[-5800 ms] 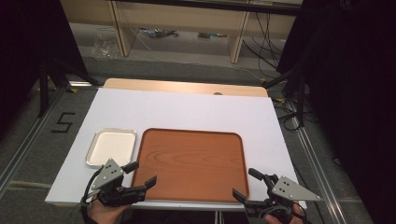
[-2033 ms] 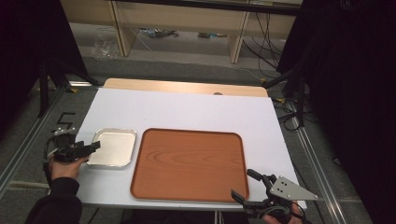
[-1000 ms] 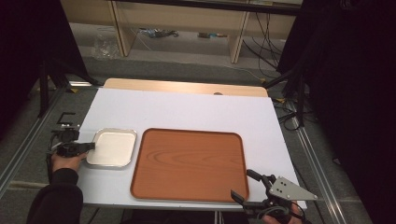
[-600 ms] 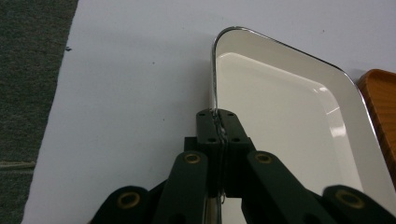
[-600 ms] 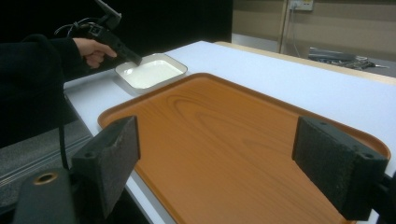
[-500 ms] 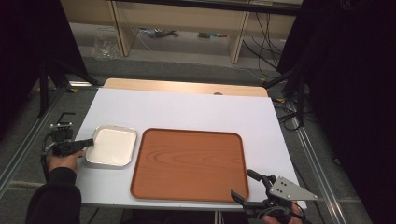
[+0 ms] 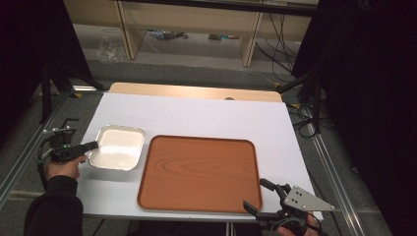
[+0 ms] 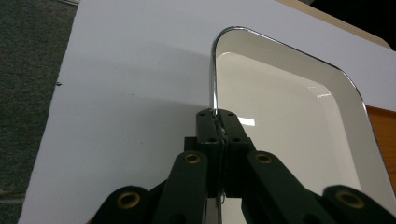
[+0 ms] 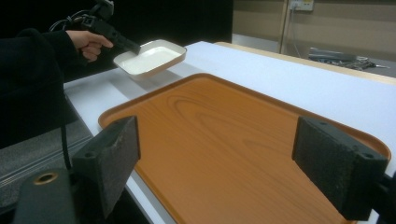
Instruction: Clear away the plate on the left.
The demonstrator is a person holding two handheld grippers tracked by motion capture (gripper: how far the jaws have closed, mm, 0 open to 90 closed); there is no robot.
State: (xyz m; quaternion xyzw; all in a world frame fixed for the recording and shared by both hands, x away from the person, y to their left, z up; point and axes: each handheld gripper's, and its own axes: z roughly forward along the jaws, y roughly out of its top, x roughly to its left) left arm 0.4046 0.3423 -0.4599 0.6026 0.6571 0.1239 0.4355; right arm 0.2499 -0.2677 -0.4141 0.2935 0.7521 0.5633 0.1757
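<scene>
Left gripper (image 7: 91, 145) clamped on left rim of shallow white rectangular metal dish (image 7: 118, 147), dish just left of brown wooden-look tray (image 7: 199, 172) on white table (image 7: 206, 115), right gripper (image 7: 259, 194) agape at tray's near right corner.

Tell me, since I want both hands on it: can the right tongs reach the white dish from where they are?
Probably not: the right tongs sit at the near right corner, with the whole tray between them and the dish.
</scene>
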